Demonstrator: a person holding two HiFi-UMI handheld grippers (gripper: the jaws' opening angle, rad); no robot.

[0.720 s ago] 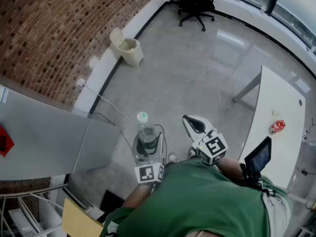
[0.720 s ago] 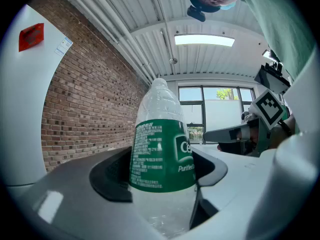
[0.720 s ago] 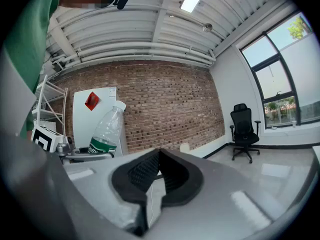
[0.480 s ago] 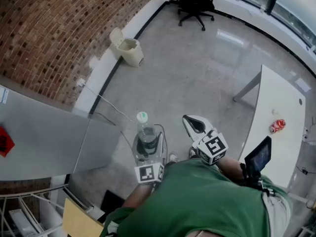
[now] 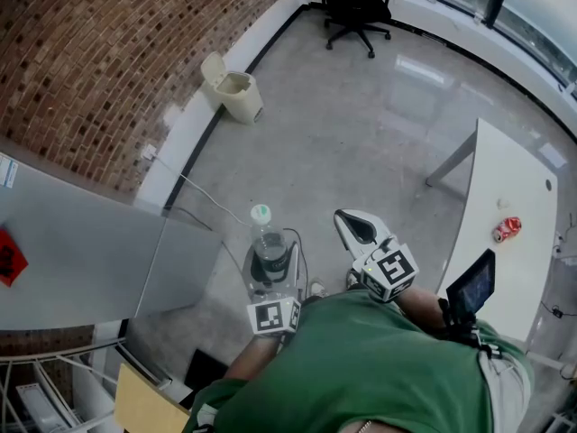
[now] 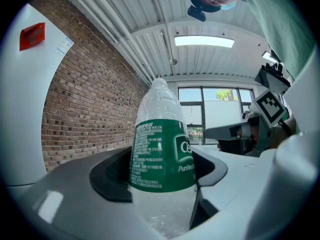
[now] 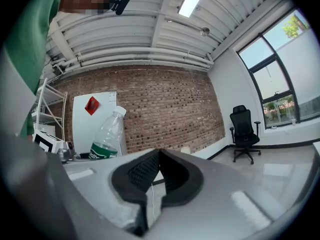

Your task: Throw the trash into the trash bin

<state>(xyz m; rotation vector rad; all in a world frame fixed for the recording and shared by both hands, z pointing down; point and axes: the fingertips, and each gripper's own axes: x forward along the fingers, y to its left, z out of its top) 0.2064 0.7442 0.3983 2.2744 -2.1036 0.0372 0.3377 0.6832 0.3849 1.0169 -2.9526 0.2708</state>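
Note:
A clear plastic water bottle [image 5: 267,244] with a green label and white cap stands upright between the jaws of my left gripper [image 5: 270,273], which is shut on it. In the left gripper view the bottle [image 6: 162,154] fills the middle, its label pressed by both dark pads. My right gripper [image 5: 356,228] is held to the right of it, shut with nothing in it; in the right gripper view its pads [image 7: 150,174] meet, and the bottle [image 7: 106,134] shows at the left. The beige trash bin [image 5: 232,88], lid up, stands on the floor by the brick wall.
A grey cabinet [image 5: 81,242] is at the left. A white table [image 5: 518,197] at the right carries a crushed red can [image 5: 507,231]. A black office chair [image 5: 359,7] stands at the far end. A cable [image 5: 194,188] runs across the floor near the wall.

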